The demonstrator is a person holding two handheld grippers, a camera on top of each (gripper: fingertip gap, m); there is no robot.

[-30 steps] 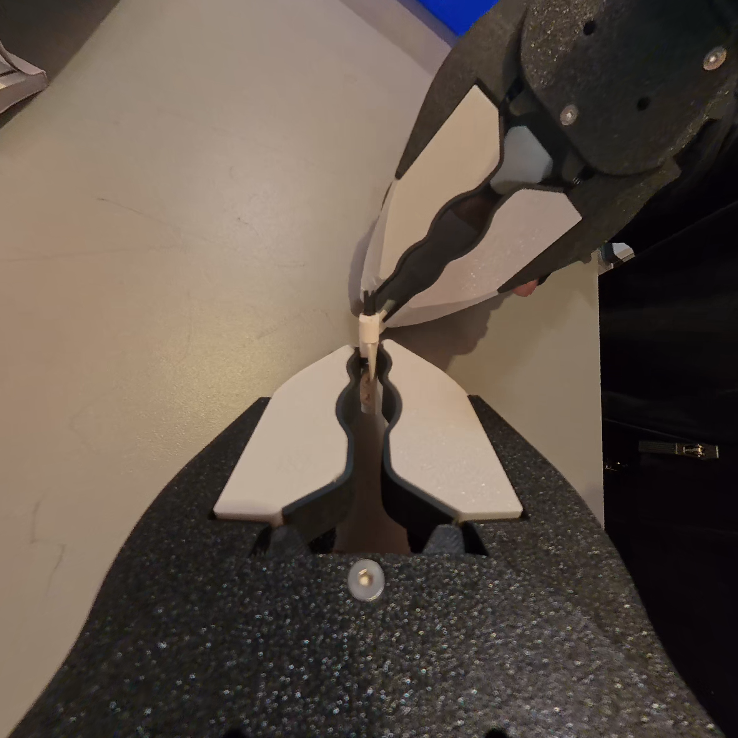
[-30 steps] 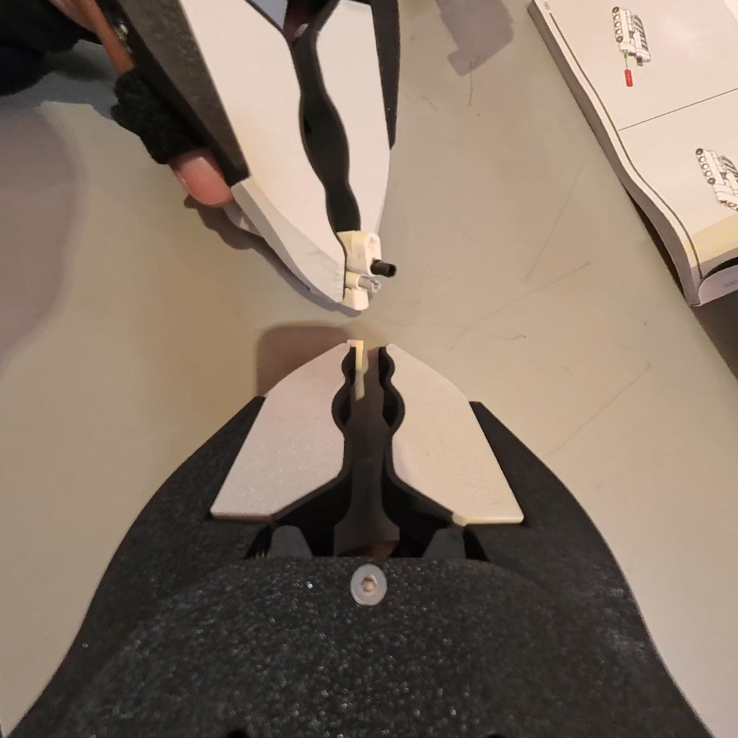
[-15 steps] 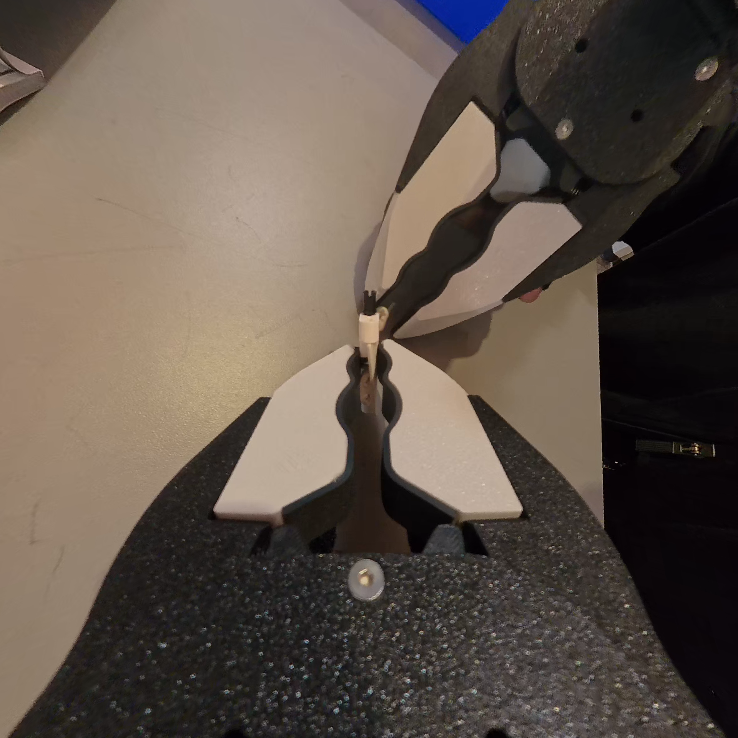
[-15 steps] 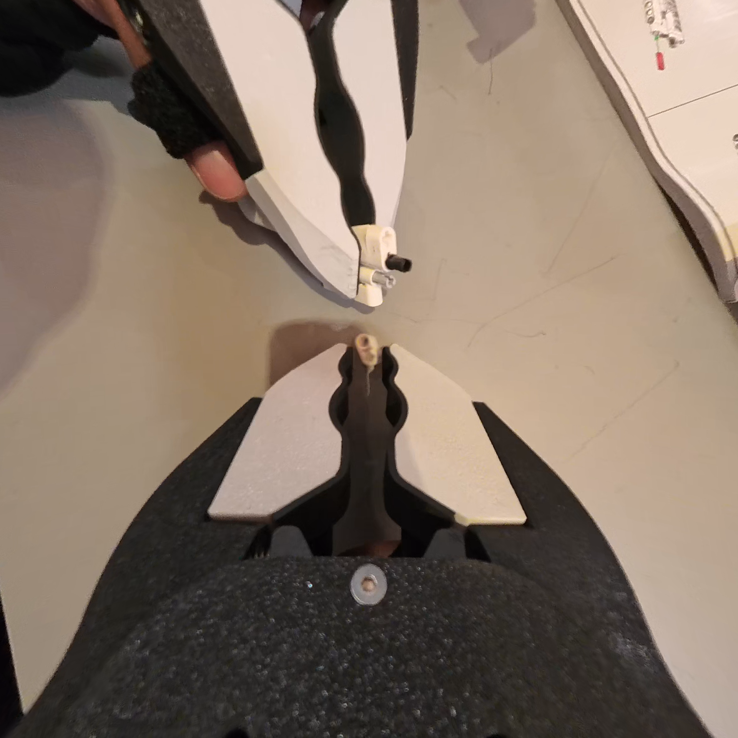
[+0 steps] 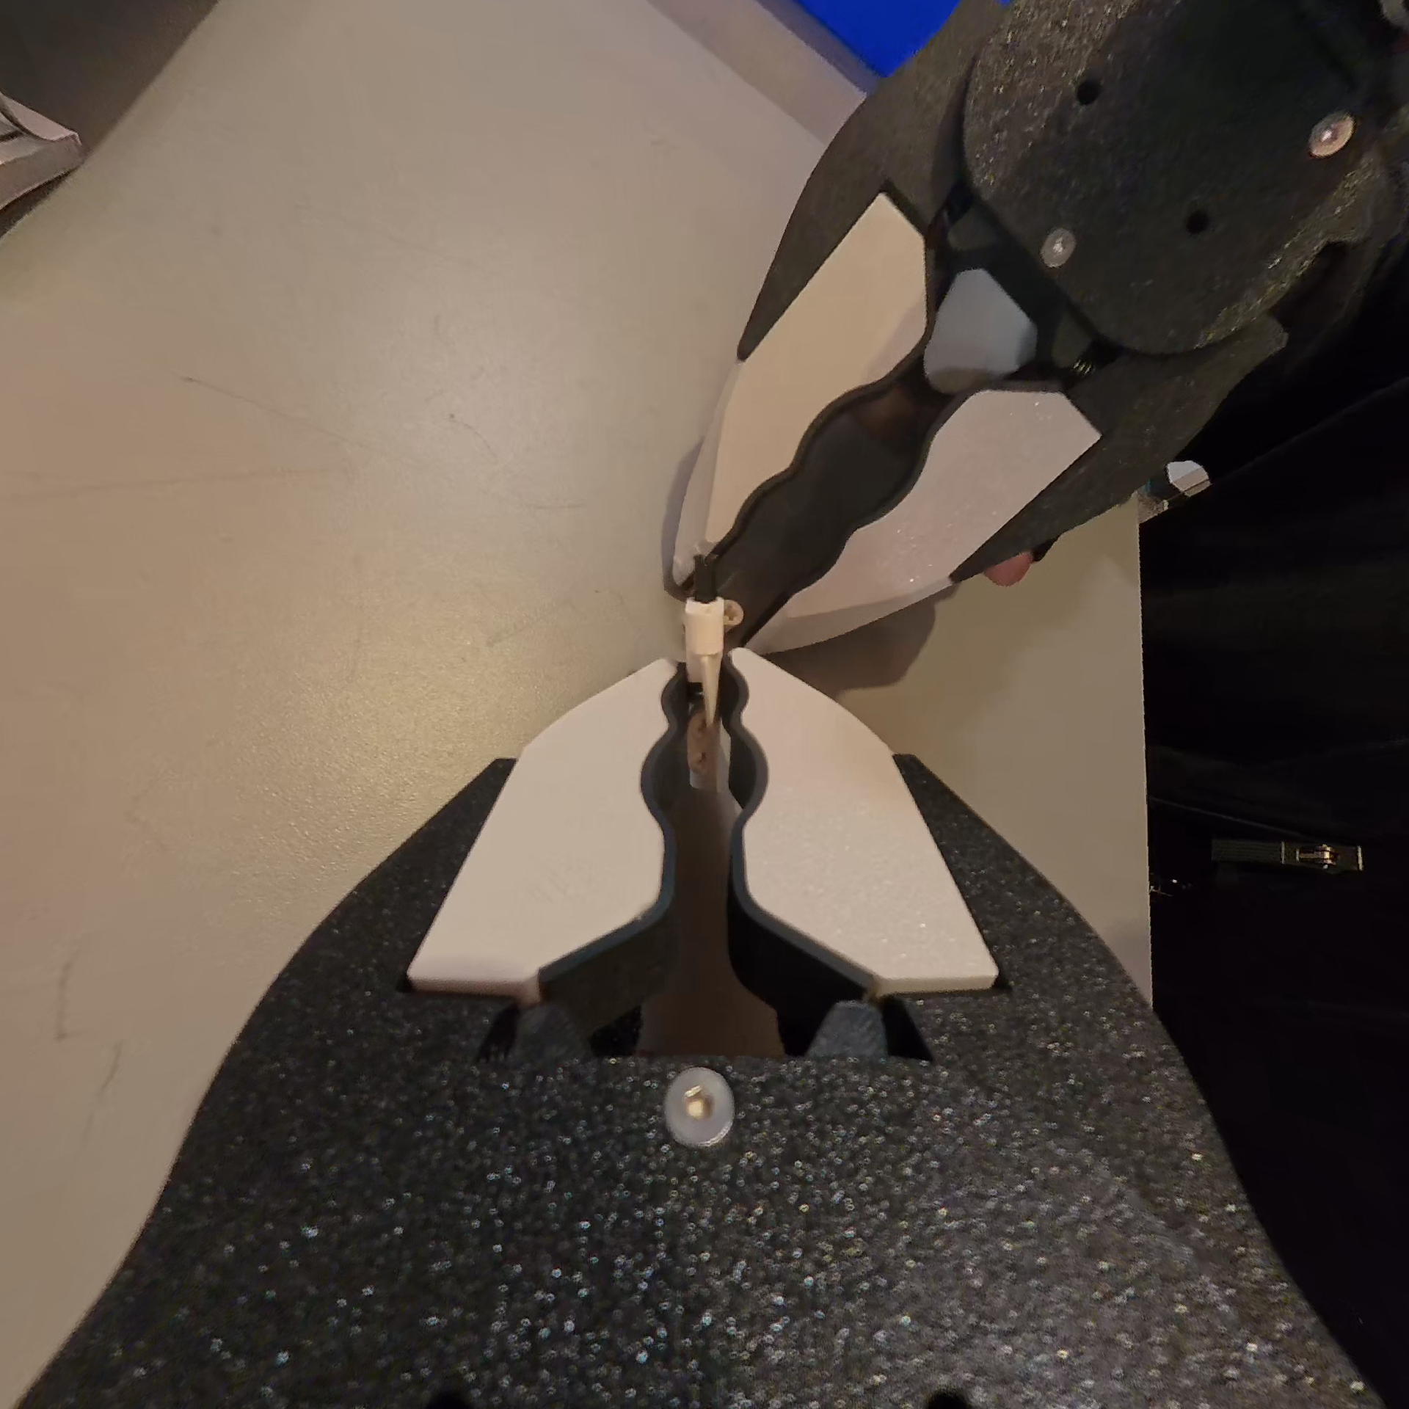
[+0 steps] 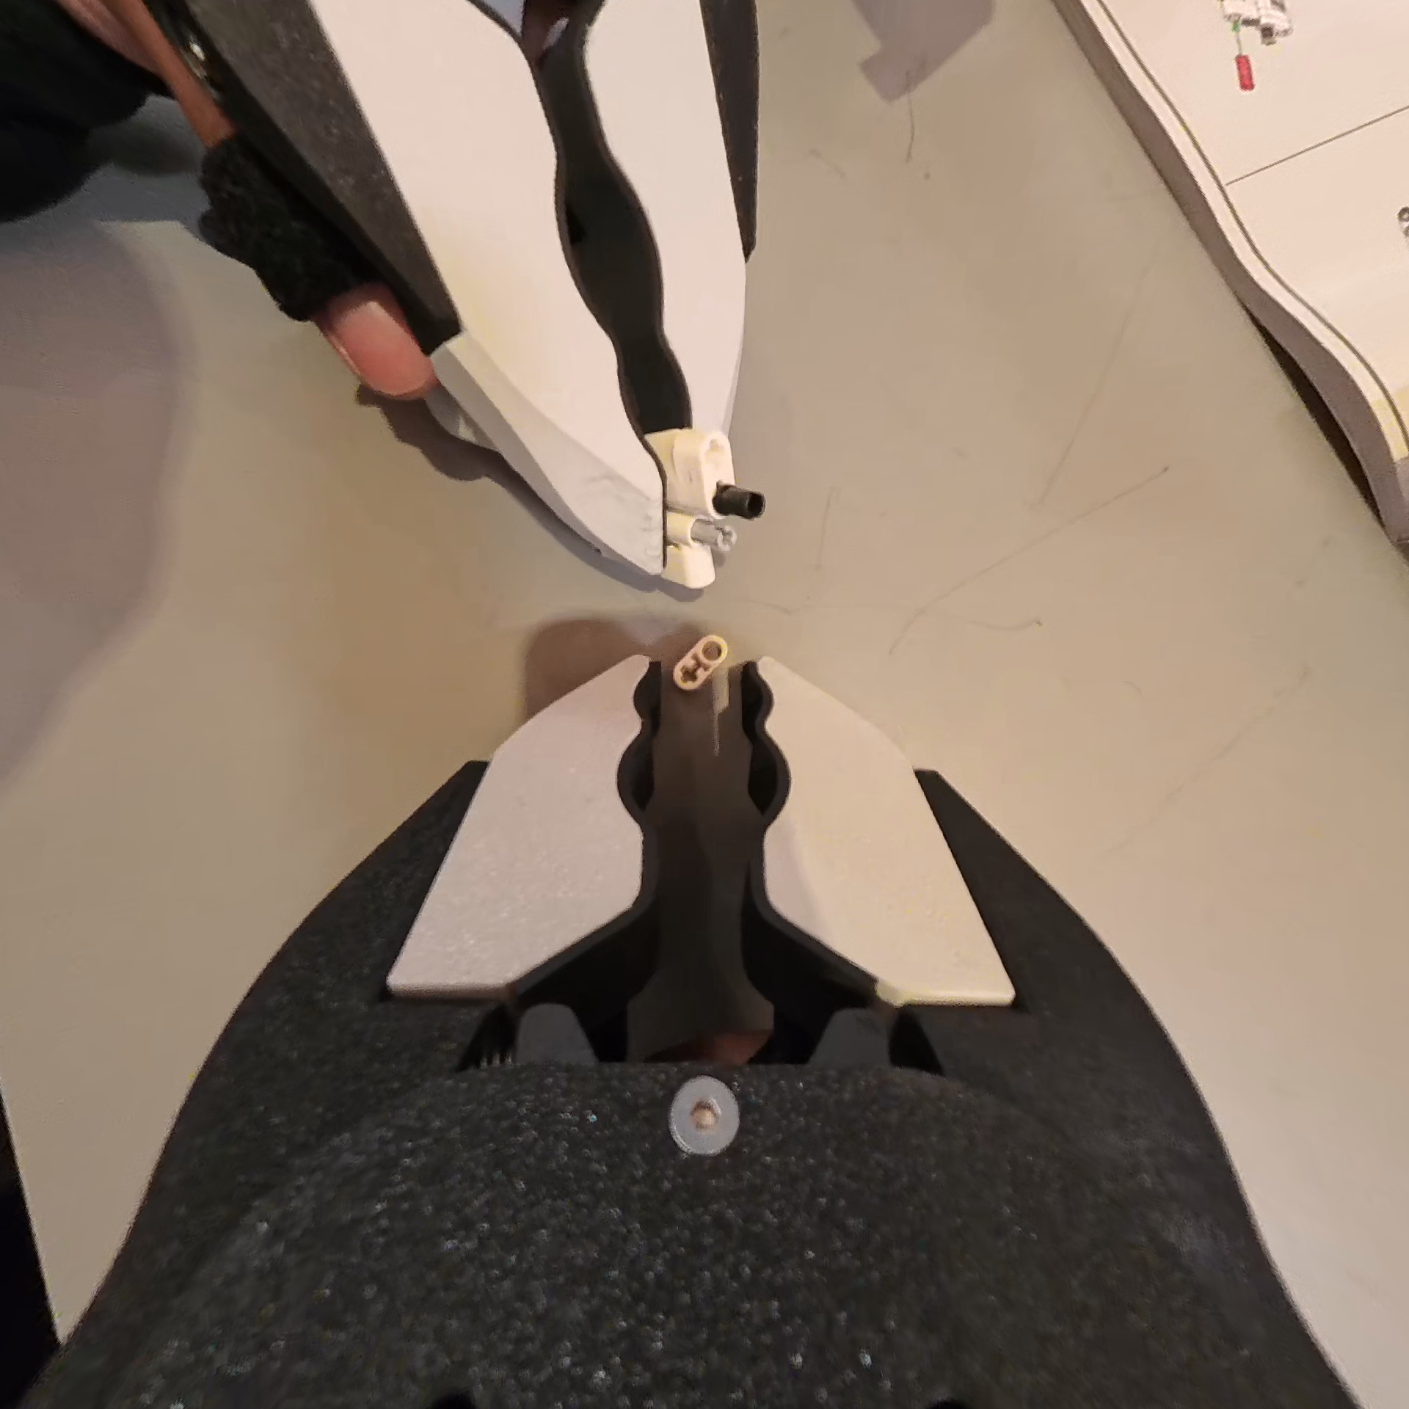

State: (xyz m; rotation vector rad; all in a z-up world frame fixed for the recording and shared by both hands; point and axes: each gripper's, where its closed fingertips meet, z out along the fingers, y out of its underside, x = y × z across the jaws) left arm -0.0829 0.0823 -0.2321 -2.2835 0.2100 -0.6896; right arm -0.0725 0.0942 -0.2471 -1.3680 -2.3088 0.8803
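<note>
— Brick assembly (image 6: 690, 476) first: where is it found, and how is it carried?

— A pale, scratched worktop (image 6: 991, 457) is seen under everything, with an open printed booklet (image 6: 1296, 190) laid at its far right edge. Above the worktop two tools are brought nose to nose. The left tool (image 5: 703, 665) is closed on the white assembly, which is gripped at the very fingertips and kept clear of the surface.

— Why is it pinched so near the tip?

— Probably so that its pegs are left free of the pads. A black pin (image 6: 736, 502) and a grey pin (image 6: 713, 534) are seen projecting sideways from the white piece, unobstructed.

— And the right tool (image 6: 701, 665)?

— Its jaws are parted and nothing is clamped. A small tan link (image 6: 700, 662) is seen at the mouth of the gap, with clear space between it and the right pad. Whether it is touched by the left pad, or rested on the worktop, cannot be told.

— How is the assembly itself described?

— White and stubby, with rounded ends, it looks made of two stacked parts. The tan link is smaller: an oval with one round hole and one cross-shaped hole, and it is set just beside the assembly.
</note>
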